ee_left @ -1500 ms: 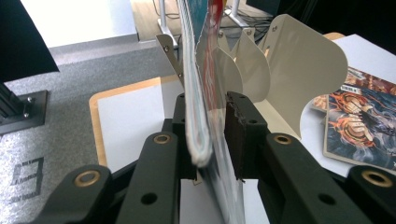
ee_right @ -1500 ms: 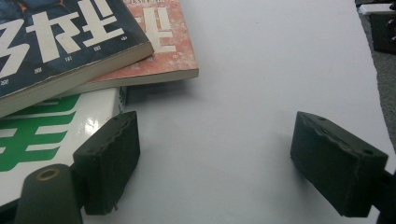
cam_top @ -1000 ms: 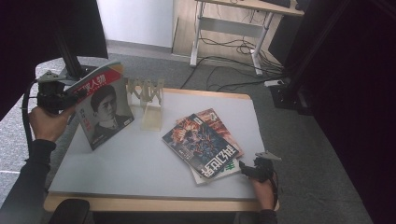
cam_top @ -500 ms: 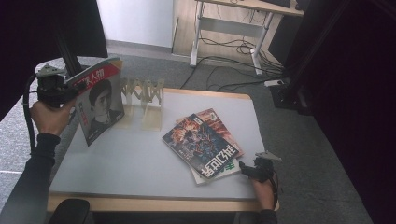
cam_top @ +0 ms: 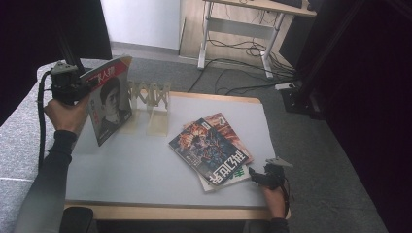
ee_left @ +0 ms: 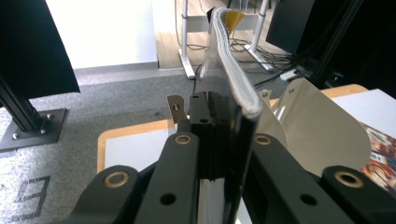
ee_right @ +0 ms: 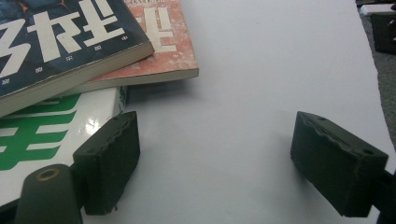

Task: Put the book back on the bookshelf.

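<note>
A: What is gripped by the left gripper point(cam_top: 86, 83)?

B: A magazine point(cam_top: 110, 99) with a portrait on its cover is clamped at its upper edge. It is held upright and slightly tilted over the left part of the bench point(cam_top: 141, 165), just beside the wooden rack point(cam_top: 151, 97). In the left gripper view the jaws are seen shut tight on the magazine's edge point(ee_left: 232, 88), and one pale page point(ee_left: 313, 126) is curled out to the side.

A: Is the magazine's lower edge set down on the bench?

B: That cannot be told from the high view — the lower corner is seen close to the surface, but contact is not shown.

A: And the right gripper point(cam_top: 256, 174)?

B: It is held low at the near right corner of the bench, with its jaws spread wide and nothing between them. In the right gripper view, bare bench surface point(ee_right: 261, 93) is seen between the jaws, and one of them is placed just beside the white and green magazine point(ee_right: 51, 135).

A: How is the stack arranged?

B: Three magazines are piled flat near the middle of the bench — a dark-covered one point(cam_top: 209, 148) on top, a reddish one point(cam_top: 221, 124) under it, and the white and green one at the bottom.
</note>
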`<state>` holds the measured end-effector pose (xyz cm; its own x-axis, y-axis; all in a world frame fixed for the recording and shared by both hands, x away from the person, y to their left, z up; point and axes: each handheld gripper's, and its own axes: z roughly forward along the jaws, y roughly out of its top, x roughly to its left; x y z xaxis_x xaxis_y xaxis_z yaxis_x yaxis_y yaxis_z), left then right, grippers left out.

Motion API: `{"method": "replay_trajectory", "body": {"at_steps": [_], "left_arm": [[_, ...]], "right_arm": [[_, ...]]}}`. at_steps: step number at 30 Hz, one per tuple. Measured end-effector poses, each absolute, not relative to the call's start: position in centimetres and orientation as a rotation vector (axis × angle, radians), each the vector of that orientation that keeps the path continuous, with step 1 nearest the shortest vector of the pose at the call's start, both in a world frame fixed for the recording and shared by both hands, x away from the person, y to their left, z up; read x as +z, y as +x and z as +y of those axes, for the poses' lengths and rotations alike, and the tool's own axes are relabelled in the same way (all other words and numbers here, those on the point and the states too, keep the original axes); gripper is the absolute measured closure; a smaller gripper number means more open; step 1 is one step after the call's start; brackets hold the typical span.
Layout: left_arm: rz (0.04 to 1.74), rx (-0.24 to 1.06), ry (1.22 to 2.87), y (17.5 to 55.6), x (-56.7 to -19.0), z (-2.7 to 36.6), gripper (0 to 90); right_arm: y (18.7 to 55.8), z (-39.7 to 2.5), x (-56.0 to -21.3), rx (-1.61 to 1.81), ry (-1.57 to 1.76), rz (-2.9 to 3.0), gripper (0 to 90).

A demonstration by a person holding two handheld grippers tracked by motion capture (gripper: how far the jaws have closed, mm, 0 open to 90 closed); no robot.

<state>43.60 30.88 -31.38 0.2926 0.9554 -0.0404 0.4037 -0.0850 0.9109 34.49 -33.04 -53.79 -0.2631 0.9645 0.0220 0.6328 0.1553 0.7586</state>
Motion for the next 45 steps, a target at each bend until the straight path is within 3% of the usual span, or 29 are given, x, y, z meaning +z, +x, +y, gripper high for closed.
{"method": "replay_trajectory", "body": {"at_steps": [14, 19, 22, 24, 26, 33, 45], "left_arm": [[1.272, 0.711, 1.666, 43.4, -33.3, 32.2, 85.2], [1.252, 0.701, 1.756, 43.2, -33.3, 32.2, 74.1], [1.254, 0.700, 1.784, 43.4, -33.3, 31.9, 72.0], [1.265, 0.693, 1.782, 43.5, -33.3, 31.8, 75.7], [1.274, 0.671, 1.765, 43.7, -33.0, 31.7, 86.3], [1.280, 0.756, 1.739, 44.3, -32.2, 30.8, 86.9], [1.277, 0.756, 1.739, 45.4, -32.6, 30.2, 86.2]], "right_arm": [[34.3, -33.3, -54.0, 0.950, 1.490, 1.967, 15.2], [34.3, -33.3, -54.0, 0.950, 1.489, 1.967, 15.2], [34.3, -33.3, -54.0, 0.950, 1.490, 1.967, 15.2], [34.3, -33.3, -54.0, 0.950, 1.489, 1.967, 15.2], [34.3, -33.3, -54.0, 0.950, 1.488, 1.967, 15.2], [34.3, -33.3, -54.0, 0.950, 1.485, 1.970, 15.2], [34.3, -33.3, -54.0, 0.953, 1.486, 1.968, 15.2]]}}
